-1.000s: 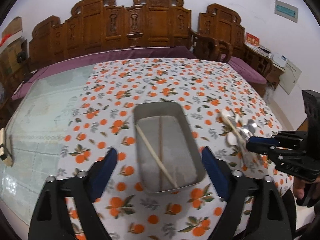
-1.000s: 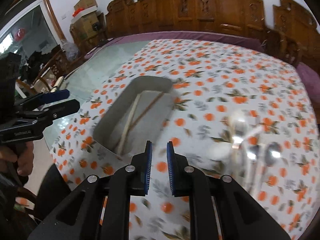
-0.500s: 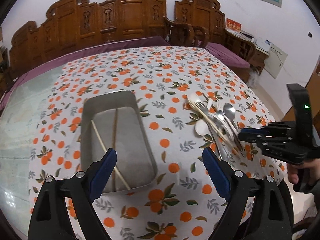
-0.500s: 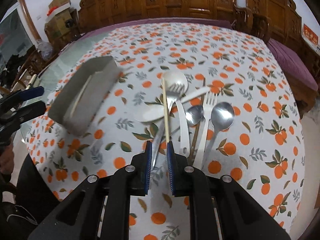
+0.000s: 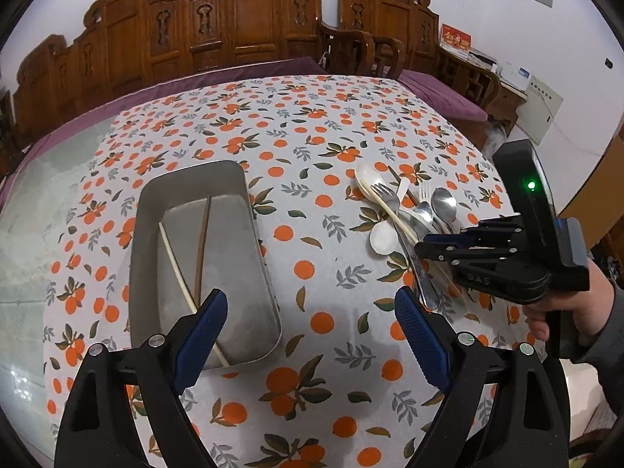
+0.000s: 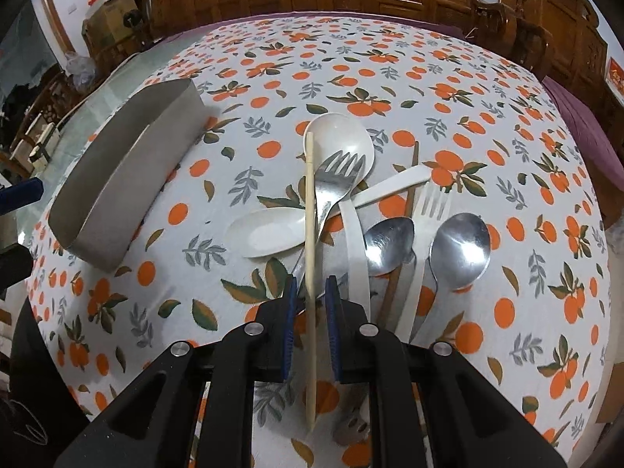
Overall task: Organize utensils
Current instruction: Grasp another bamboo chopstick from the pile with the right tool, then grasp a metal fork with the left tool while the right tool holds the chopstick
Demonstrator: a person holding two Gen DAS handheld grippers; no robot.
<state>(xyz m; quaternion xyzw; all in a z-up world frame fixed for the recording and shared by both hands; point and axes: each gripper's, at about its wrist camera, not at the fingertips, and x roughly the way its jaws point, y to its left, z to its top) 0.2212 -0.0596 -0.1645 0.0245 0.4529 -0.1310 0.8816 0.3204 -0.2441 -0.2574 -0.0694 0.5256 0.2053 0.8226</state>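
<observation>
A metal tray (image 5: 187, 173) on the orange-print cloth holds a pale chopstick (image 5: 175, 265) and a brown chopstick (image 5: 202, 241). To its right lies a pile of utensils: a pale chopstick (image 6: 309, 202), a metal fork (image 6: 335, 183), a white spoon (image 6: 339, 132), a white fork (image 6: 429, 210), two metal spoons (image 6: 460, 249) and a brown chopstick (image 6: 411, 179). My right gripper (image 6: 310, 284) is low over the pile, its jaws narrowly apart on either side of the pale chopstick, with gaps showing. My left gripper (image 5: 310, 304) hangs wide open over the cloth between tray and pile.
Carved wooden chairs (image 5: 241, 31) and a purple cushioned bench line the far side of the table. The cloth ends at the left, where bare glass table top (image 5: 46, 202) shows. A hand (image 5: 565, 312) holds the right gripper's handle at the table's right edge.
The right gripper swung from over the tray to the utensil pile and sank until its jaws straddle the pale chopstick. The left gripper shifted right and dropped a little, staying wide open.
</observation>
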